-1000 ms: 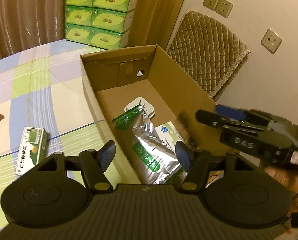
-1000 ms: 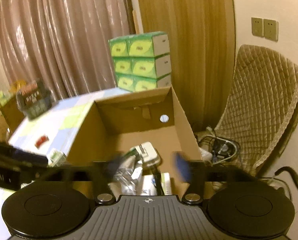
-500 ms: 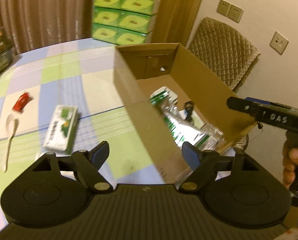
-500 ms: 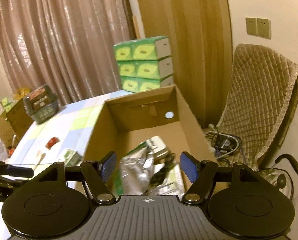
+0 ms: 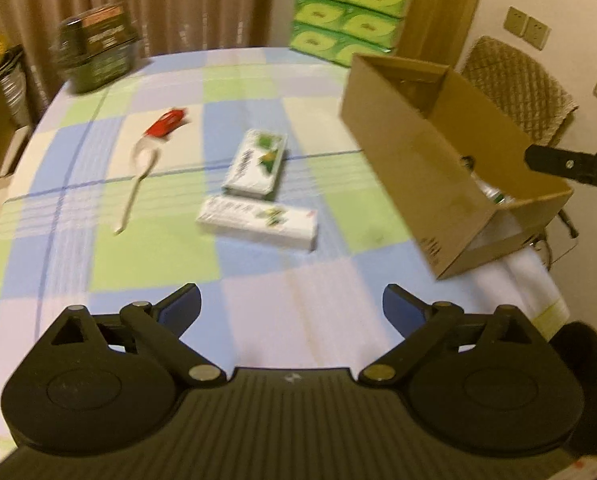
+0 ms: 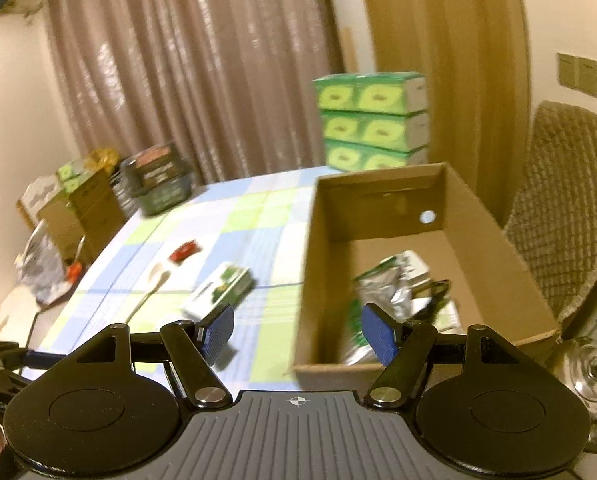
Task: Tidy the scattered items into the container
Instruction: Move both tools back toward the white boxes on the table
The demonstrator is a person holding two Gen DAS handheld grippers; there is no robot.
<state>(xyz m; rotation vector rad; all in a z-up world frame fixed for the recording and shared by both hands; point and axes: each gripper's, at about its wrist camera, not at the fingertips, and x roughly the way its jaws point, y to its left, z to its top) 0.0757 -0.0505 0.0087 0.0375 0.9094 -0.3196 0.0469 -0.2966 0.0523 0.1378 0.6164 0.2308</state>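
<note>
Low in the left wrist view, the left gripper (image 5: 291,305) has its jaws spread wide and empty over bare checked tablecloth (image 5: 146,268). The right gripper (image 6: 297,330), likewise apart and holding nothing, hangs at the near end of the cardboard box (image 6: 510,272).

The step in hand looks like fetching the next loose item. Nearest, at frame centre, lies the long white carton (image 5: 258,222), broadside to the jaws; closing across its narrow width would suit best. Just beyond it, nearly touching, the green-and-white box (image 5: 257,164) sits angled, so a sloppy approach could nudge it. Further, centre left, the white spoon (image 5: 138,176) and red packet (image 5: 166,122) lie close together.

The box, at the right of the frame, already holds a foil pouch (image 6: 382,292). Its tall near wall must be cleared when dropping things in. At the far edge stand stacked green tissue packs (image 5: 348,12) and a dark basket (image 5: 98,48), neither obstructing.
</note>
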